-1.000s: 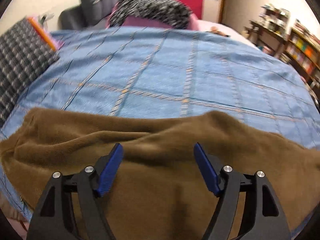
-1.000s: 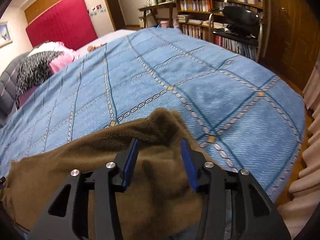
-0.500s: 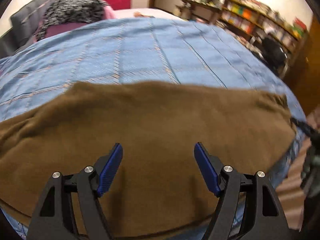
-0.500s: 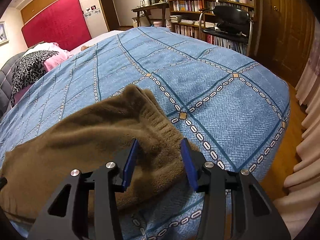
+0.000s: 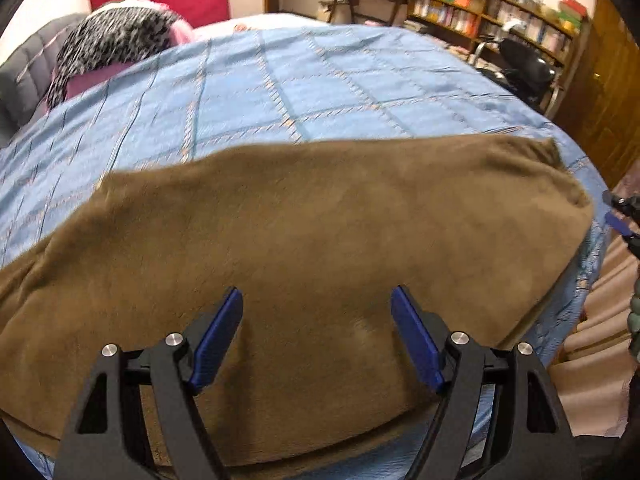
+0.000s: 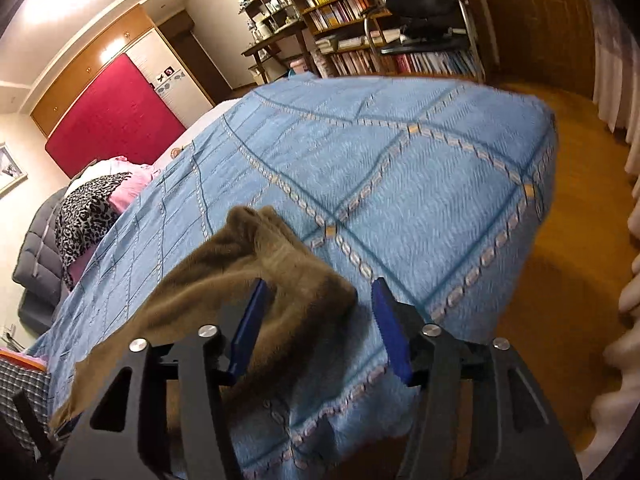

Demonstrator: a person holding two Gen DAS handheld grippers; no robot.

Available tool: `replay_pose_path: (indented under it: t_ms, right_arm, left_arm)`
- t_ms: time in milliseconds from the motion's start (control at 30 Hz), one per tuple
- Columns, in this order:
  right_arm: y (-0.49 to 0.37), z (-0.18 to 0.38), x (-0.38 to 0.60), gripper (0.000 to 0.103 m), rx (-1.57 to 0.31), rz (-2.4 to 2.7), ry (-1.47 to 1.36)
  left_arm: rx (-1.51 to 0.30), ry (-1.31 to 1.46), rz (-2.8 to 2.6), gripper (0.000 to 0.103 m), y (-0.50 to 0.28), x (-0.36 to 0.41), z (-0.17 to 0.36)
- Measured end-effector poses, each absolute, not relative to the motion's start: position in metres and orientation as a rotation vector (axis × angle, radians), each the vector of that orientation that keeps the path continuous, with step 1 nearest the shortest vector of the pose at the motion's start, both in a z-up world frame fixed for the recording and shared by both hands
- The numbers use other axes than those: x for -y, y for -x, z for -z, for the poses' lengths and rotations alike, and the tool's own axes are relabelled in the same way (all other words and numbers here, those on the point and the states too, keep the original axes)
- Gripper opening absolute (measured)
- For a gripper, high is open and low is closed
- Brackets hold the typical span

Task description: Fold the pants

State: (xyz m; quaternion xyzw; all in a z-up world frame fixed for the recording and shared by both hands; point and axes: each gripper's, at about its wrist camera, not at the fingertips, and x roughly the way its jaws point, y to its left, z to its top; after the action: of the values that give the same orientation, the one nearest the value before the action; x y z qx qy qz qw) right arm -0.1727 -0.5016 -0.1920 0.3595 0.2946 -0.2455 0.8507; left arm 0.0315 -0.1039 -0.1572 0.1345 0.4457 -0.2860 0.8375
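Observation:
Brown fleece pants (image 5: pixel 304 240) lie flat and long across the near edge of a blue patterned bedspread (image 5: pixel 312 88). My left gripper (image 5: pixel 316 320) is open and empty, hovering over the middle of the pants. My right gripper (image 6: pixel 316 320) is open and empty at the pants' right end (image 6: pixel 280 272), near the bed's corner; its blue pad also shows at the right edge of the left wrist view (image 5: pixel 618 222). The pants' left end runs out of the left wrist view.
Leopard-print and pink pillows (image 5: pixel 116 44) and a grey headboard (image 5: pixel 20 80) sit at the bed's far end. Bookshelves (image 6: pixel 380 20) and a black chair (image 6: pixel 424 4) stand beyond the bed. The wooden floor (image 6: pixel 560 280) lies right of the corner. A plaid cloth (image 6: pixel 20 392) lies at the left.
My left gripper has swung right along the pants, which now lie flatter. My right gripper has opened wider, tilted and drawn back to the pants' right end at the bed's corner.

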Motion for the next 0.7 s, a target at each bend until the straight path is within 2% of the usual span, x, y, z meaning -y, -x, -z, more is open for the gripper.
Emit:
replay_pose_path:
  t_ms: [233, 467, 700]
  right_arm:
    - [0.164, 0.217, 0.494, 0.060, -0.664, 0.453, -0.860]
    - [0.157, 0.238, 0.504, 0.060, -0.626, 0.399, -1.015]
    - [0.142, 0.238, 0.506, 0.059, -0.588, 0.407, -1.007]
  left_arm:
    - [-0.909, -0.346, 0.718, 0.077, -0.015, 0.141, 0.154]
    - [-0.943, -0.413, 0.778, 0.077, -0.008, 0.170, 0.178]
    - [-0.928, -0.438, 0.777, 0.081, -0.003, 0.174, 0.191]
